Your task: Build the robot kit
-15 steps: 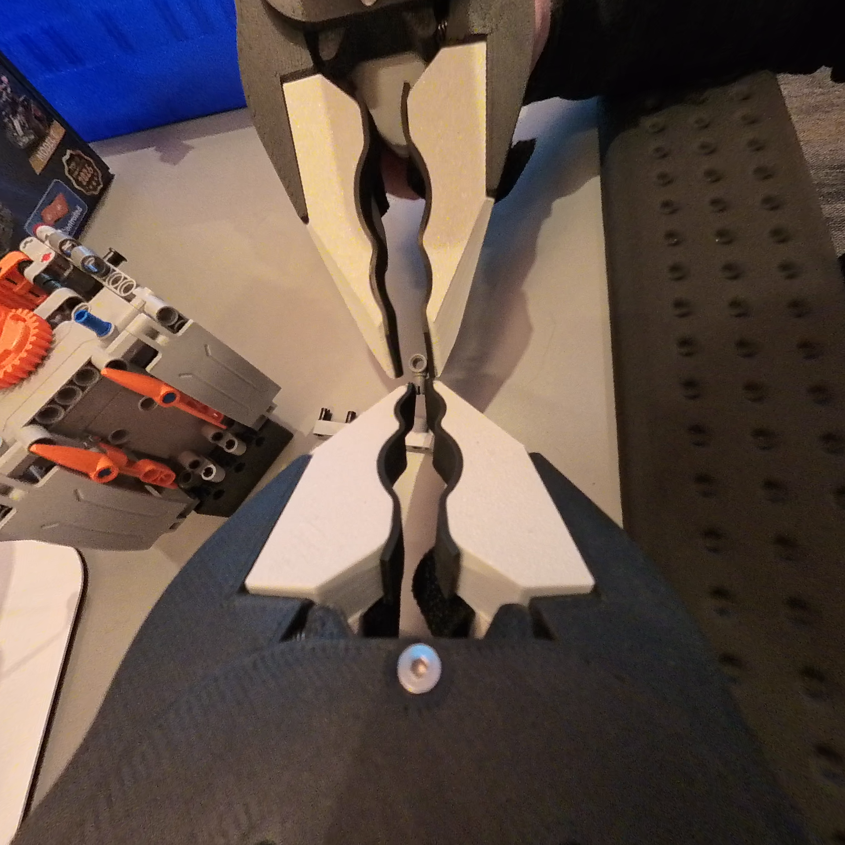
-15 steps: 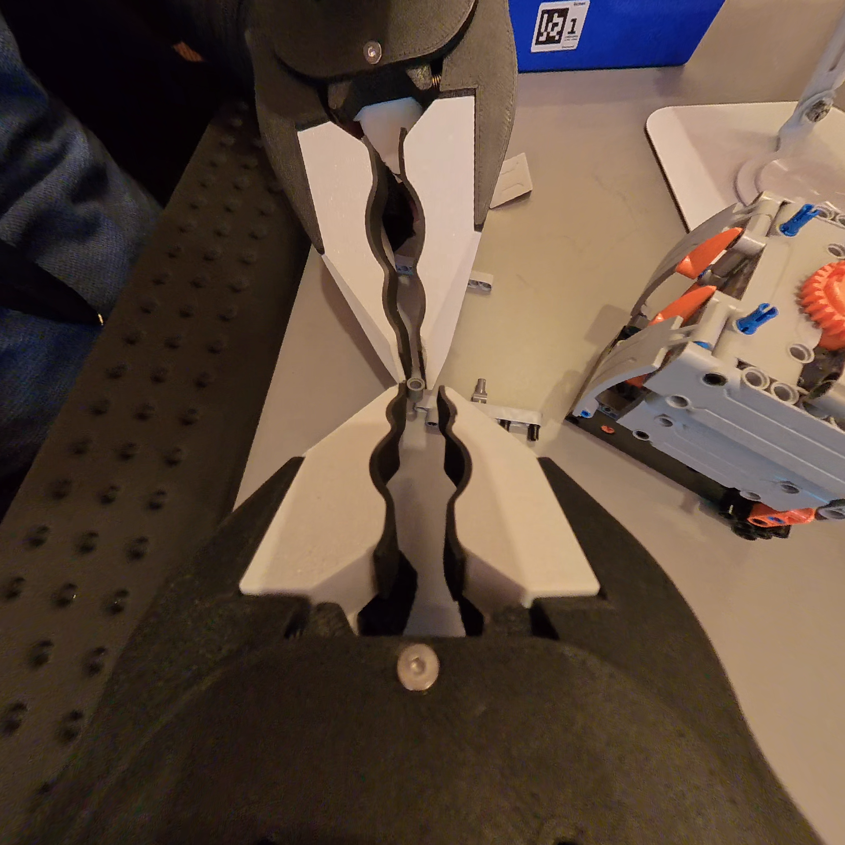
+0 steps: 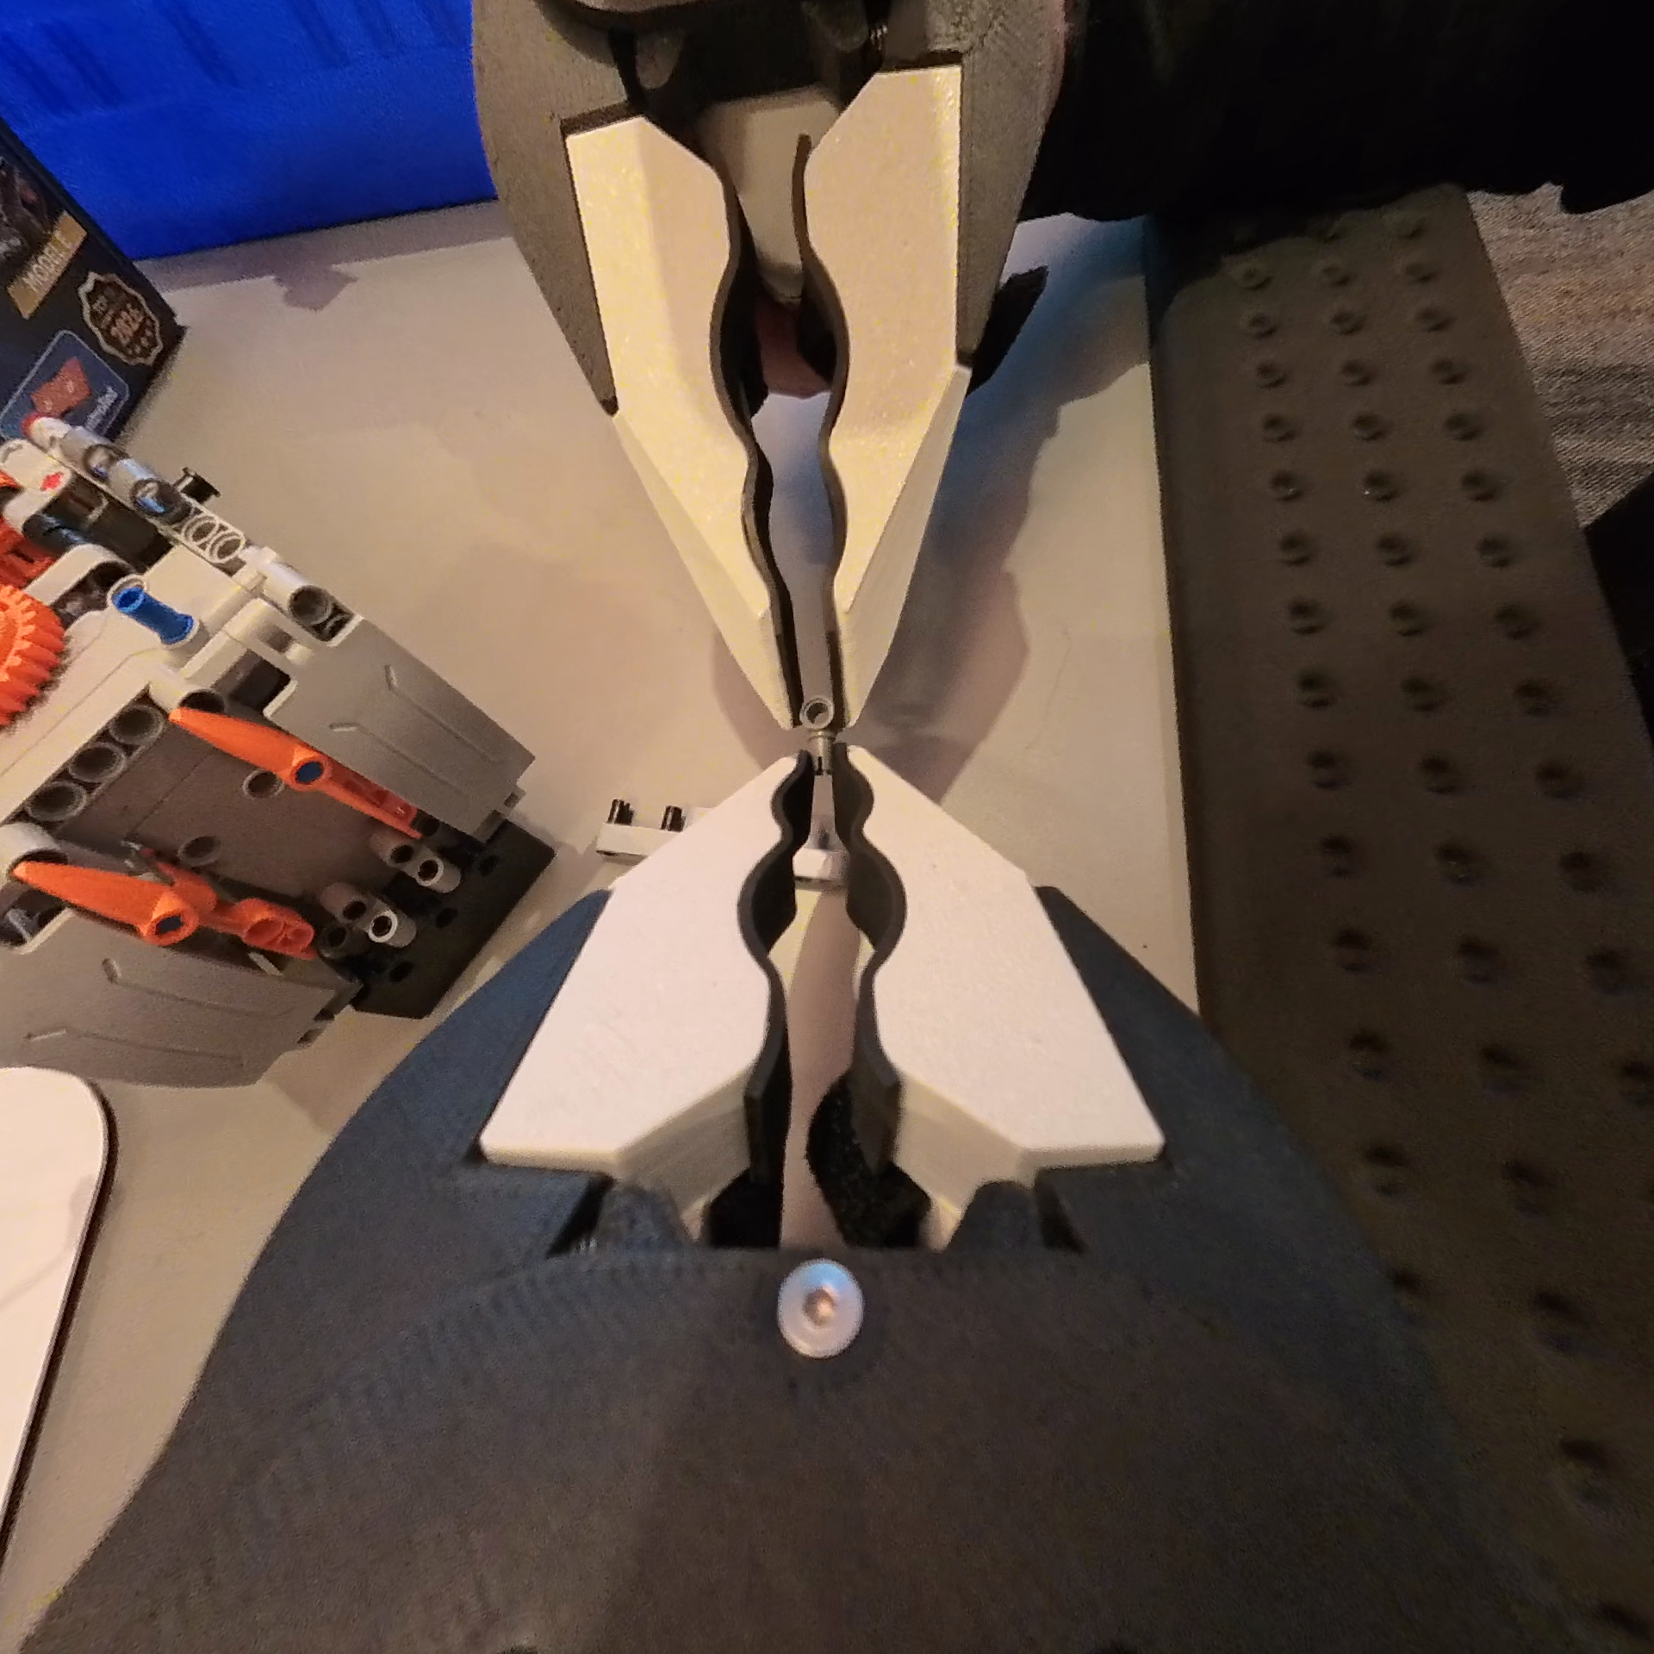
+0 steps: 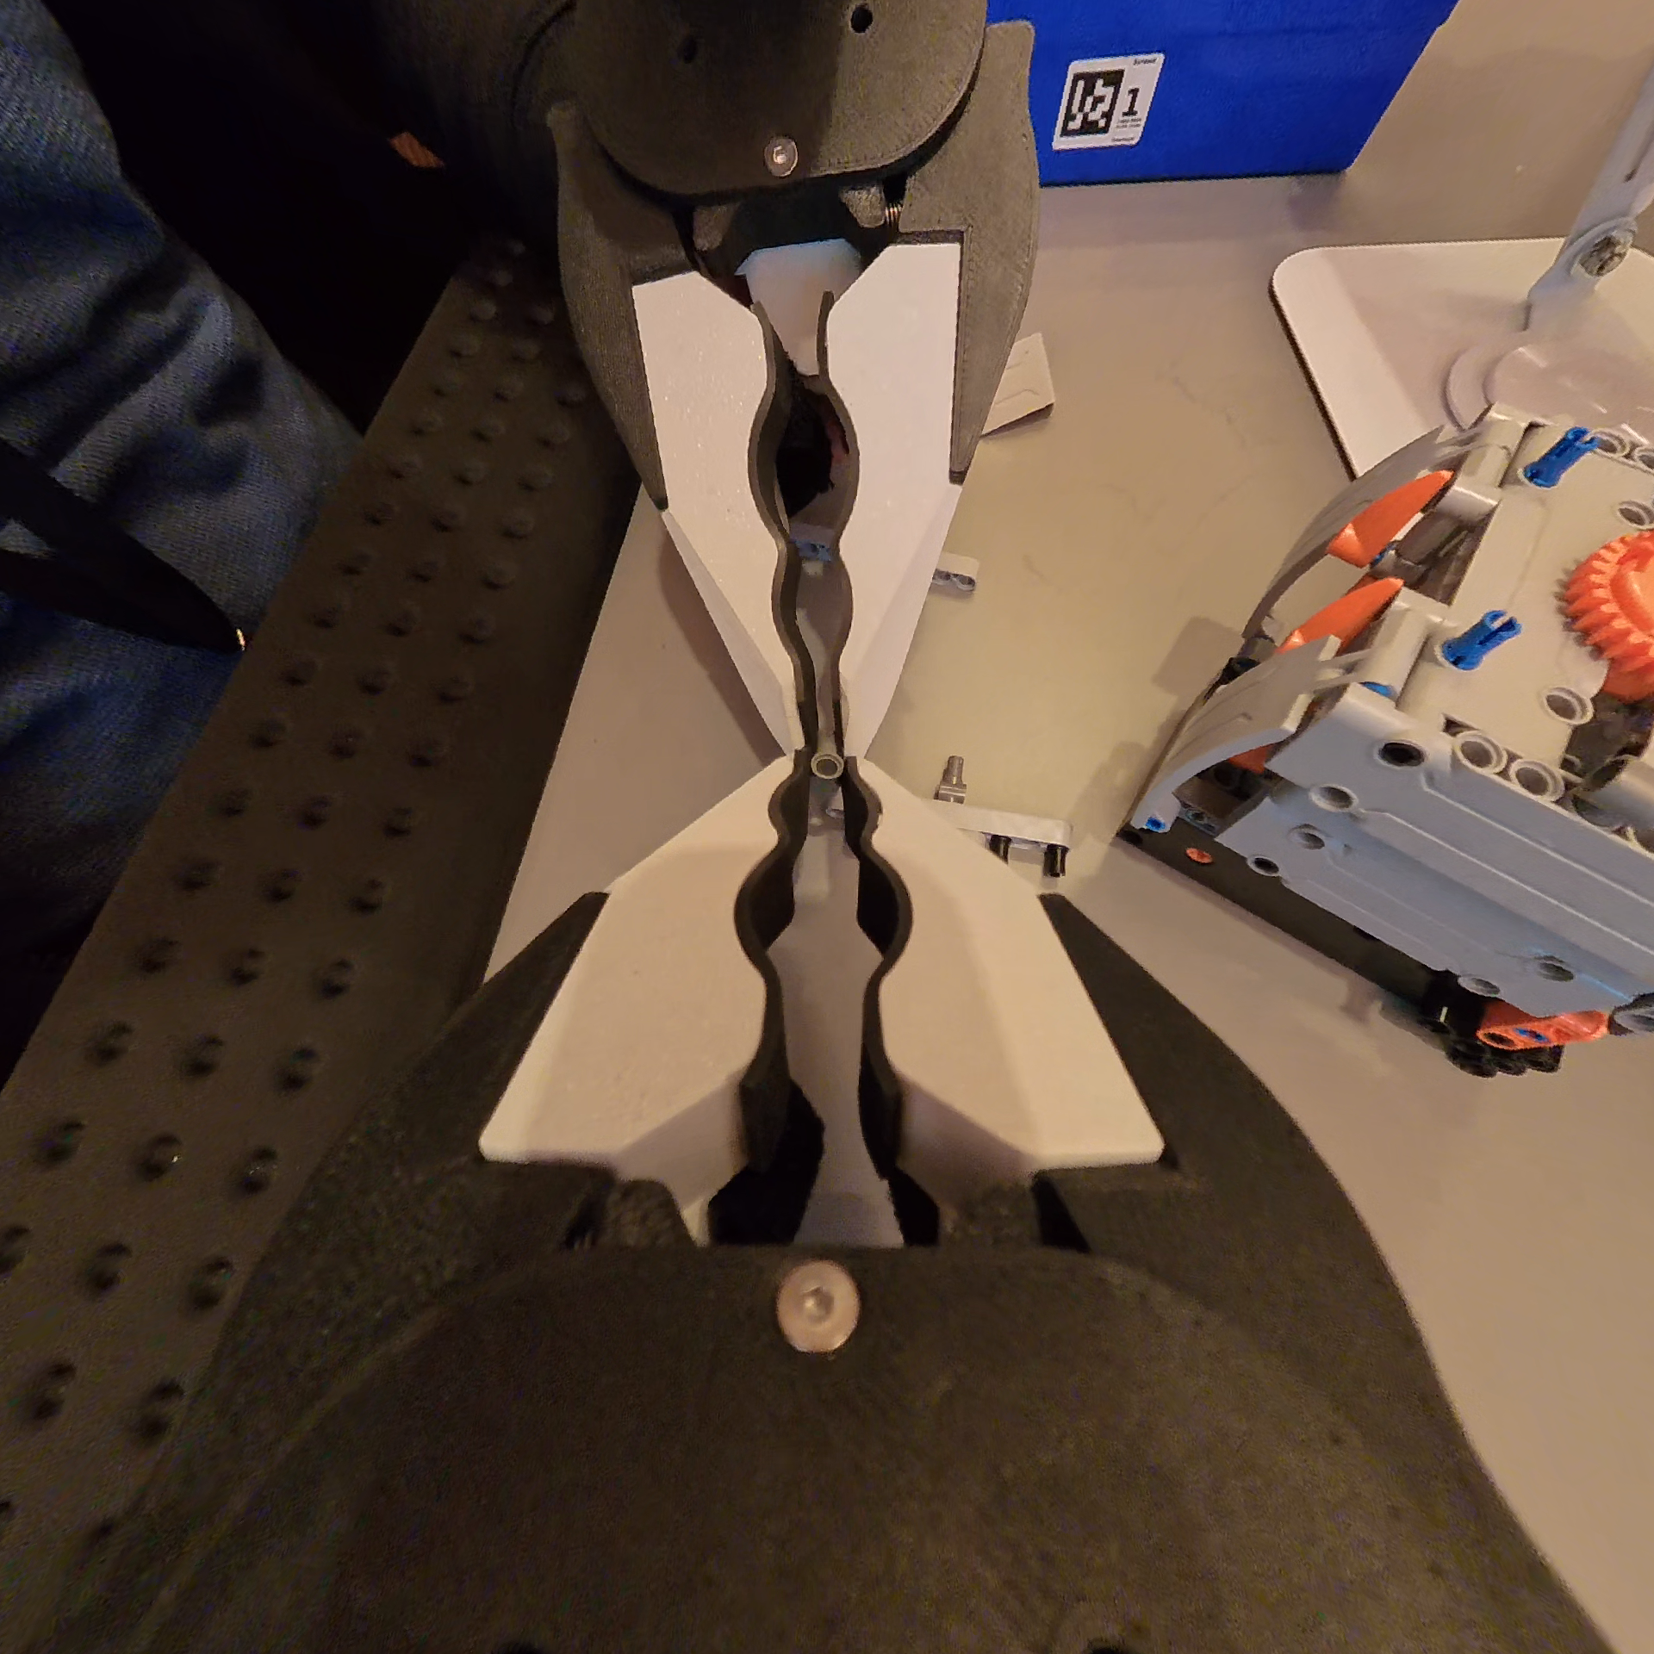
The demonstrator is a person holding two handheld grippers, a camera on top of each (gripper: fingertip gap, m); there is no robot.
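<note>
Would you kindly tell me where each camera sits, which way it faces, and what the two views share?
Left wrist view: on the left hand-held gripper, facing the right hand-held gripper tip to tip; a dark sleeve shows.
Right wrist view: on the right hand-held gripper, facing the left hand-held gripper; blue clothing shows.
Shared: small grey pin between the tips, grey-orange brick model, table, studded black mat.

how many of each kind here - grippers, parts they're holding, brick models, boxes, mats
grippers: 2 (left gripper, right gripper)
small grey part pinched between them: 1
brick model: 1
boxes: 2 (blue box, dark printed box)
black dotted mat: 1
total: 7
</note>
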